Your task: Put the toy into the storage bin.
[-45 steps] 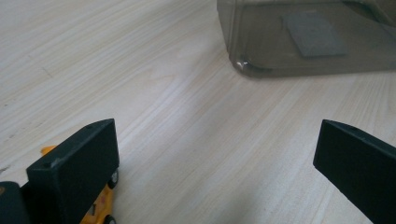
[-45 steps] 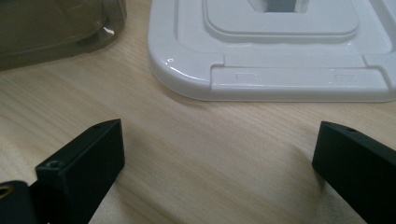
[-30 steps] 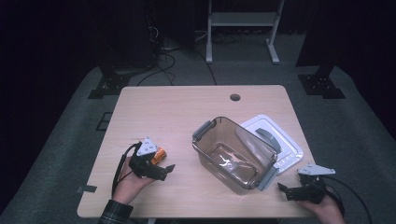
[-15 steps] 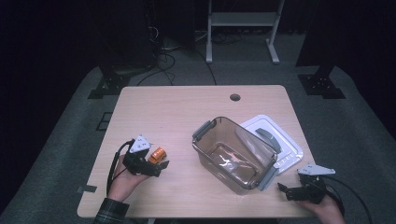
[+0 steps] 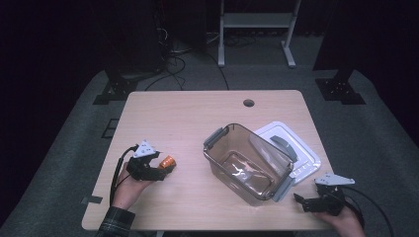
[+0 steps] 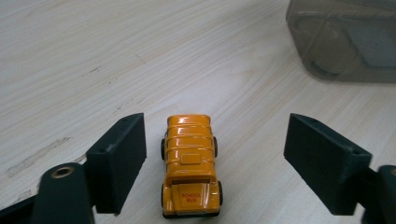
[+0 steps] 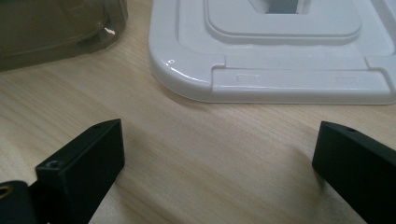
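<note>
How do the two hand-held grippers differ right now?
The left hand-held gripper has the yellow toy bus between its jaws, which have just been closing but do not touch it; the right hand-held gripper has bare table between open jaws, short of the white lid. Both sit low at the table.

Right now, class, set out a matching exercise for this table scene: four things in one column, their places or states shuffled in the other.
Things:
1. toy school bus
2. clear bin
3. white lid
4. right hand-held gripper

Places or states:
A. flat on the table, behind the bin
B. between the left hand-held gripper's jaws, not yet pinched
C. open, holding nothing
D. standing open, lid off

Pairs: 1-B, 2-D, 3-A, 4-C
</note>
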`<state>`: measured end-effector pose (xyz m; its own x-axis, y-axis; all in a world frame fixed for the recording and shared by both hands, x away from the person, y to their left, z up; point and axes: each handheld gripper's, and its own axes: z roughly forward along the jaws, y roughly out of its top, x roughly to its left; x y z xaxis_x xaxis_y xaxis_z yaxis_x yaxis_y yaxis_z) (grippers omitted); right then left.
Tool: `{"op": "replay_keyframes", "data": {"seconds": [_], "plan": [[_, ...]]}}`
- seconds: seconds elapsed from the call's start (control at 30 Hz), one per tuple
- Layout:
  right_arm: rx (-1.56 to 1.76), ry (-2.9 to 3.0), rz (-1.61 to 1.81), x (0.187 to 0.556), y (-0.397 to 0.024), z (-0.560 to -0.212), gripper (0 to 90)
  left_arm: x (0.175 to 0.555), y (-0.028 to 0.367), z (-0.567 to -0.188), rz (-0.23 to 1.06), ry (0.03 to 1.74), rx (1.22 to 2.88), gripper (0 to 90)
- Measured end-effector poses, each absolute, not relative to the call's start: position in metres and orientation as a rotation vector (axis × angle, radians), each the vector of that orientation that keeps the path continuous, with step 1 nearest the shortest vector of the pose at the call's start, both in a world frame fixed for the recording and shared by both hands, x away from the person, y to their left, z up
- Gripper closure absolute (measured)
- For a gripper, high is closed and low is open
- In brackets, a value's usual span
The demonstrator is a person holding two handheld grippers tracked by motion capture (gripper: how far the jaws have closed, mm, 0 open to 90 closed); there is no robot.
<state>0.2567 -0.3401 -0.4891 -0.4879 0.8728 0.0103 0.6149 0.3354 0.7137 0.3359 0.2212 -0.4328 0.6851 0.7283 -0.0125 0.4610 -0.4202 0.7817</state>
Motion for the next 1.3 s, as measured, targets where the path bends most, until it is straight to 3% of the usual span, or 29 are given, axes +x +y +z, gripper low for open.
{"op": "replay_keyframes", "data": {"seconds": [0.43, 1.3], "plan": [[1.315, 2.231, 0.944, 0.257, -0.340, -0.489, 1.3, 0.345, 0.225, -0.440, 0.432, 0.930, 2.101, 40.2], [1.315, 2.231, 0.944, 0.257, -0.340, -0.489, 1.3, 0.352, 0.220, -0.460, 0.414, 0.972, 2.153, 47.7]]}}
